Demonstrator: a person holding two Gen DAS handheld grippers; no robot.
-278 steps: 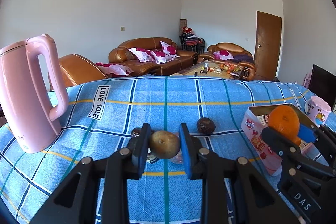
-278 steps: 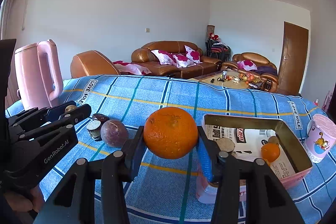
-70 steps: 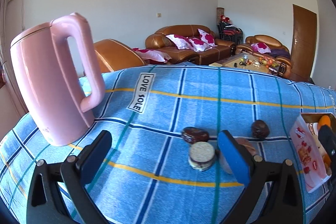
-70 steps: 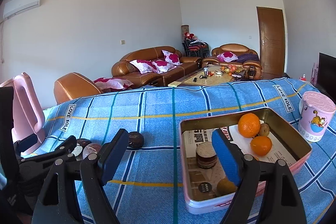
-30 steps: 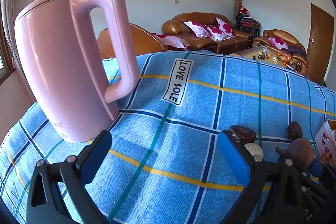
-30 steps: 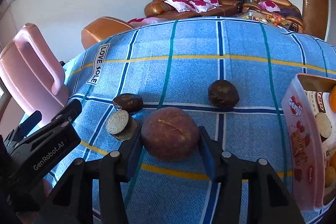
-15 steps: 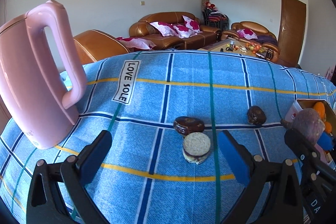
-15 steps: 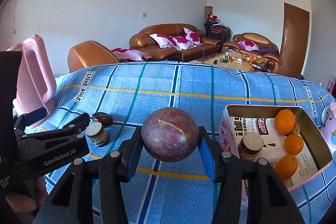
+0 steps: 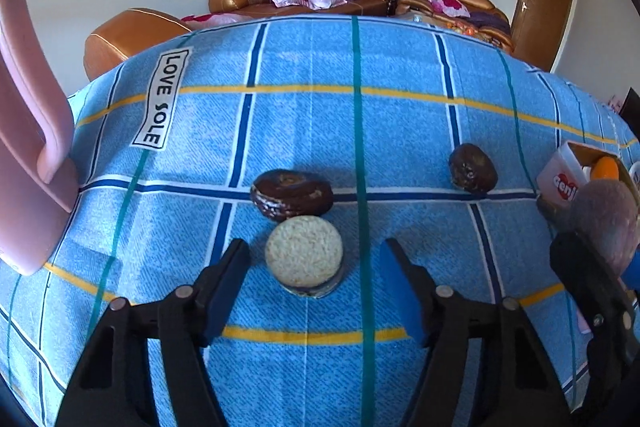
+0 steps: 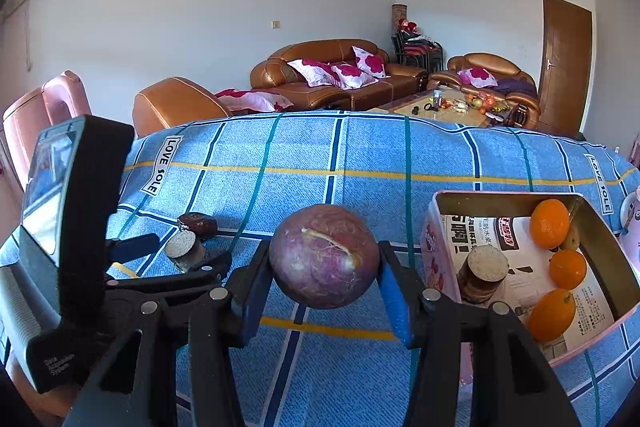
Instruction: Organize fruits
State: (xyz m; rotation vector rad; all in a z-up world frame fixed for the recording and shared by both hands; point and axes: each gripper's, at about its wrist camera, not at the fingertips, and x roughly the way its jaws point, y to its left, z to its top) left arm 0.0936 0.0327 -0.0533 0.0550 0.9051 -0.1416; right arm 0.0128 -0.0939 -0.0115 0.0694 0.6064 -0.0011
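Passion fruit carried toward the tin, next piece lined up

The purple passion fruit [image 10: 324,261] is clenched in the right gripper [image 10: 325,281], raised over the blue cloth [image 10: 360,155] just left of the tin [image 10: 500,197] near the right edge, likely bound for the oranges [image 10: 549,223] inside. The left gripper [image 9: 314,287], its jaws just narrowed, straddles the upright round slice [image 9: 304,253] untouched, probably next.

A blue cloth [image 9: 400,131] checked with navy, teal and yellow lines; purple fruit [image 10: 324,261]; pink kettle [image 9: 28,163]; orange fruits [image 10: 549,223].
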